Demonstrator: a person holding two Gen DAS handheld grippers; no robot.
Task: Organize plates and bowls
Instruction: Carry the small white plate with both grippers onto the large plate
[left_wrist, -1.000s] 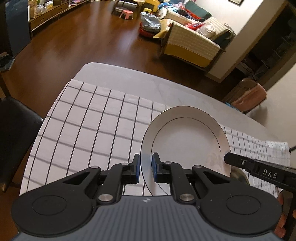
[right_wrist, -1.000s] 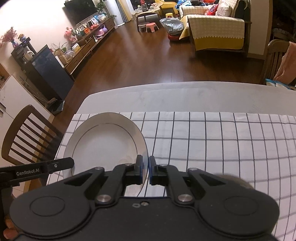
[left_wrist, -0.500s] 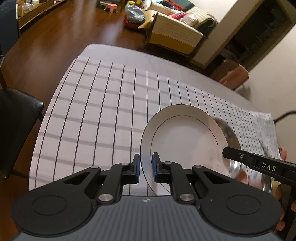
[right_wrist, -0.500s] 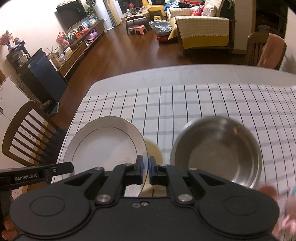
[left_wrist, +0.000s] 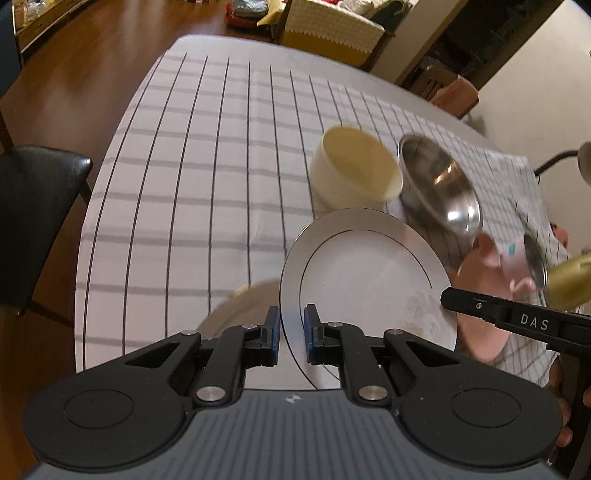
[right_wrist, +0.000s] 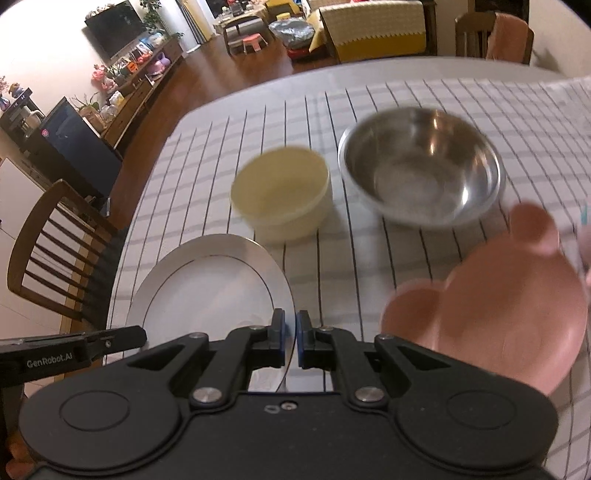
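A white plate with a thin dark ring hangs above the checked tablecloth, carried by both grippers. My left gripper is shut on its left rim. My right gripper is shut on the opposite rim of the same plate. Just beyond the plate stand a cream bowl and a steel bowl, side by side. The cream bowl and steel bowl also show in the left wrist view. A pink eared plate lies right of the held plate.
A black chair stands at the table's left edge and a wooden chair beside it. A pink cup and a gold object lie at the far right. A blurred pale disc sits under the left gripper.
Both grippers have carried the plate across the tablecloth toward the right end. The cream bowl, steel bowl and pink plate have come into view beside it.
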